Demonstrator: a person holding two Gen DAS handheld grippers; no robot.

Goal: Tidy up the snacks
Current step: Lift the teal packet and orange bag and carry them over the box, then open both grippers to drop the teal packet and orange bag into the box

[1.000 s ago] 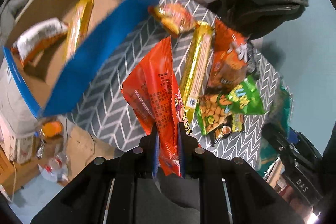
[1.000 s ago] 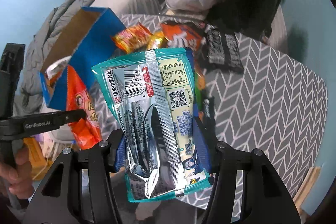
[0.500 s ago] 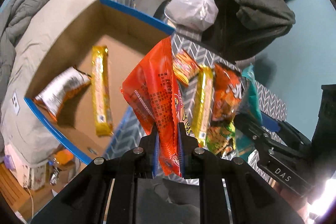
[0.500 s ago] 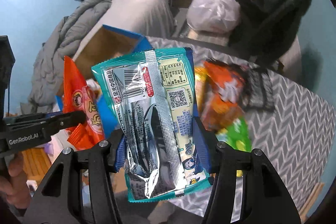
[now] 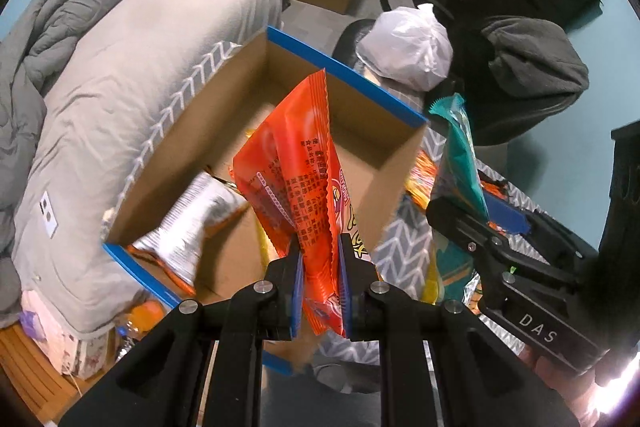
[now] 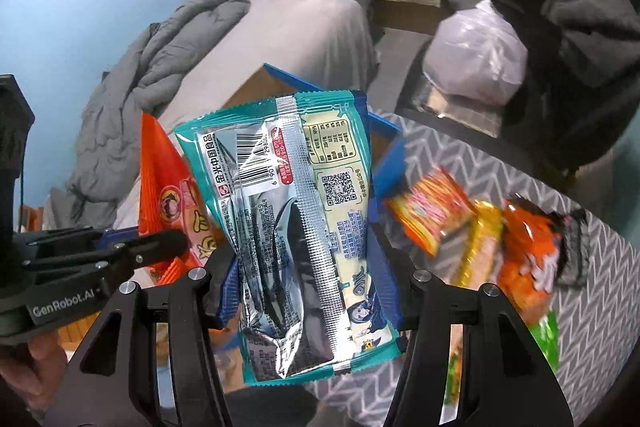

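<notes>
The left hand-held gripper (image 5: pixel 320 259) is clenched on the lower part of an orange snack packet (image 5: pixel 298 171), which stands up from the jaws, right above the open cardboard box (image 5: pixel 248 87) with blue rim. The right hand-held gripper (image 6: pixel 310 279) grasps a teal packet (image 6: pixel 288 227) by its 2 side edges, barcode side to the camera; its jaws stand partly apart because the packet is wide. In the left wrist view this teal packet is just beside the box, over its right wall approx.

In the box a silver-orange bag (image 5: pixel 192 223) lies at the near-left corner, and some yellow shows behind the orange packet; what it is I cannot tell. More snacks (image 6: pixel 480 235) wait on the worktop (image 6: pixel 580 307) with the grey zigzag cloth, to the right of the box.

The step in hand is, I think, to drop both packets in the box. To do it well:
- bring each packet fully inside the rim before letting go, esp. the teal one, which is not yet clearly over the opening;
- lower it a bit, so it does not bounce out or catch on the wall;
- aim for the bare floor at the far side, not on the silver bag;
- release 1 at a time, so the 2 grippers do not bump, as they are near each other.
</notes>
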